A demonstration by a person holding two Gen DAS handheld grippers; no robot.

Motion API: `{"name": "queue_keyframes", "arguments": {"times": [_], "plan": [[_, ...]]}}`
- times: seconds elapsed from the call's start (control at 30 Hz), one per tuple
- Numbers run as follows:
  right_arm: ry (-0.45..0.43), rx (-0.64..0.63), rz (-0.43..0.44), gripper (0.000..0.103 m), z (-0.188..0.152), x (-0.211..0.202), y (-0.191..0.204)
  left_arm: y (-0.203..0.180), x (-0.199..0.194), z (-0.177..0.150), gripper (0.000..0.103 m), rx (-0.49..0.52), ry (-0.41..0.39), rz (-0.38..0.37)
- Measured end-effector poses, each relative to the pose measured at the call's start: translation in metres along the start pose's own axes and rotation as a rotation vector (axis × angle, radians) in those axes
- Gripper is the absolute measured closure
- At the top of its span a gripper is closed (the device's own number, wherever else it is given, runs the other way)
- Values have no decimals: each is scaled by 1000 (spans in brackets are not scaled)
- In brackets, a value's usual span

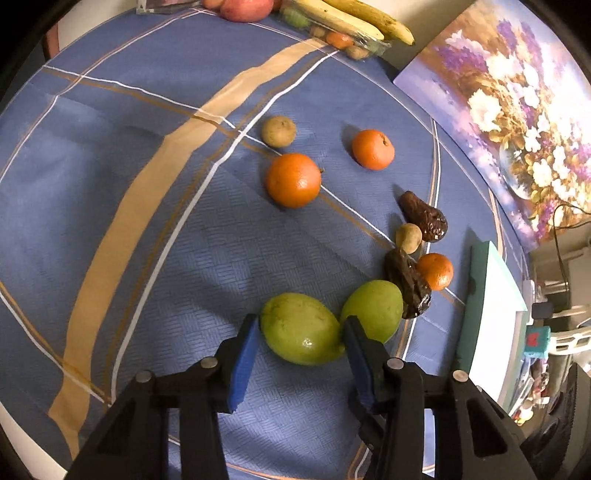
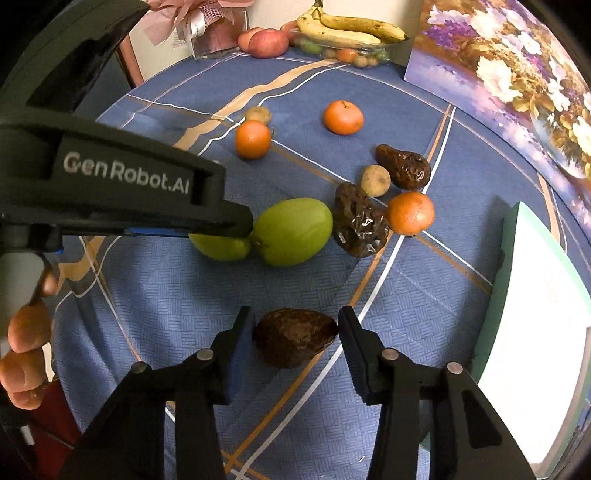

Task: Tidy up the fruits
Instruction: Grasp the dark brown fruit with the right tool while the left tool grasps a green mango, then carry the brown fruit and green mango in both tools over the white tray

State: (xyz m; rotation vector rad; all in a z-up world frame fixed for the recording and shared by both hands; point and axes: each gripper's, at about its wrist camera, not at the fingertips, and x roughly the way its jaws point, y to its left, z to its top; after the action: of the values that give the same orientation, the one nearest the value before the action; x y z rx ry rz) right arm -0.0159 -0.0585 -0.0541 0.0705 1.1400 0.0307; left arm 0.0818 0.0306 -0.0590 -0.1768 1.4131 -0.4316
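My left gripper (image 1: pixel 301 332) stands around a green mango (image 1: pixel 301 328) on the blue cloth, its pads touching or nearly touching the sides. A second green mango (image 1: pixel 373 308) lies just right of it, also in the right wrist view (image 2: pixel 291 230). My right gripper (image 2: pixel 295 332) stands around a dark brown wrinkled fruit (image 2: pixel 293 338), with a small gap at each pad. Oranges (image 1: pixel 293 180) (image 1: pixel 373 149) (image 1: pixel 436 271), small tan fruits (image 1: pixel 279 131) (image 1: pixel 408 238) and two more dark wrinkled fruits (image 1: pixel 424 216) (image 1: pixel 408 284) lie scattered beyond.
Bananas (image 2: pixel 351 27), a clear tray of small fruits (image 2: pixel 343 51) and red apples (image 2: pixel 266 42) sit at the far edge. A flower painting (image 2: pixel 517 74) leans at the right. A green-edged white box (image 2: pixel 535 273) lies at the right. The left tool (image 2: pixel 122 177) crosses the right view.
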Motion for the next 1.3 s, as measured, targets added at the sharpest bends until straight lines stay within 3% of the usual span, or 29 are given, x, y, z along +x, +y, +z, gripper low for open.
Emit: {"name": "queue_keyframes", "arguments": {"times": [0.37, 0.57, 0.67, 0.9, 1.3], "plan": [[-106, 110, -1, 55, 3, -35, -28, -3, -41, -4, 54, 10, -113, -27], [-127, 259, -95, 55, -4, -61, -64, -21, -52, -5, 54, 74, -145, -38], [-118, 350, -157, 55, -10, -69, -92, -39, -53, -6, 54, 119, -153, -52], [-98, 575, -188, 55, -29, -82, -160, -89, -52, -12, 54, 230, -152, -83], [-97, 720, -260, 55, -46, -89, -236, -182, -6, -15, 54, 427, -98, -75]]}}
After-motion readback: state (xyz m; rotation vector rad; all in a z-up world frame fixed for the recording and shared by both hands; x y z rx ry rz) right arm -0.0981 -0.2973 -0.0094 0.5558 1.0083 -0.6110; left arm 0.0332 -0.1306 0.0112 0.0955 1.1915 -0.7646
